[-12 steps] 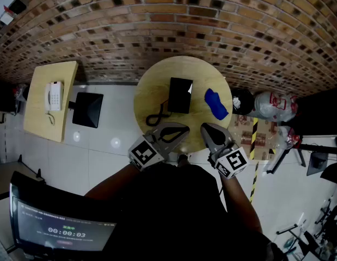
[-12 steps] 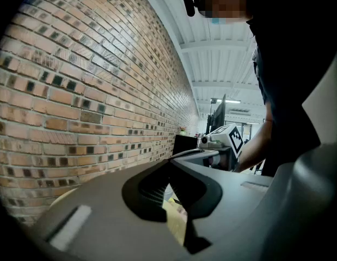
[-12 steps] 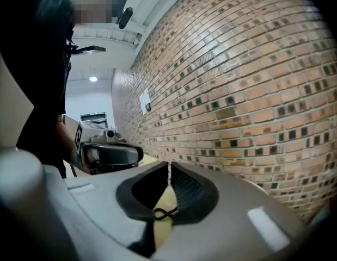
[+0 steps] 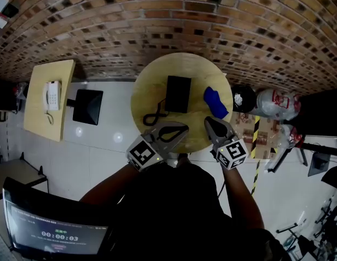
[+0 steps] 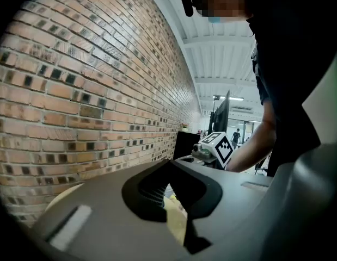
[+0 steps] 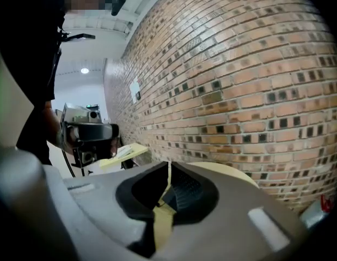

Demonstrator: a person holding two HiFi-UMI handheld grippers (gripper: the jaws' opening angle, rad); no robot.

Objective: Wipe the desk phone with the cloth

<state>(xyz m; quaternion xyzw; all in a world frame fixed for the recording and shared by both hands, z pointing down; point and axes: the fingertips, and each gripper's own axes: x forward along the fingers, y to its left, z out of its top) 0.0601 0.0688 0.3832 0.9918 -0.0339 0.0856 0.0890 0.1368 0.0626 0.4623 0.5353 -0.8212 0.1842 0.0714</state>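
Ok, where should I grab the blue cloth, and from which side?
Probably its near end, coming in from the person's side with the right gripper: the blue cloth lies as a long crumpled ridge right of the phone, that end closest.

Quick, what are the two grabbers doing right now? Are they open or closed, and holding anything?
Left gripper: closed, holding nothing.
Right gripper: closed, holding nothing.
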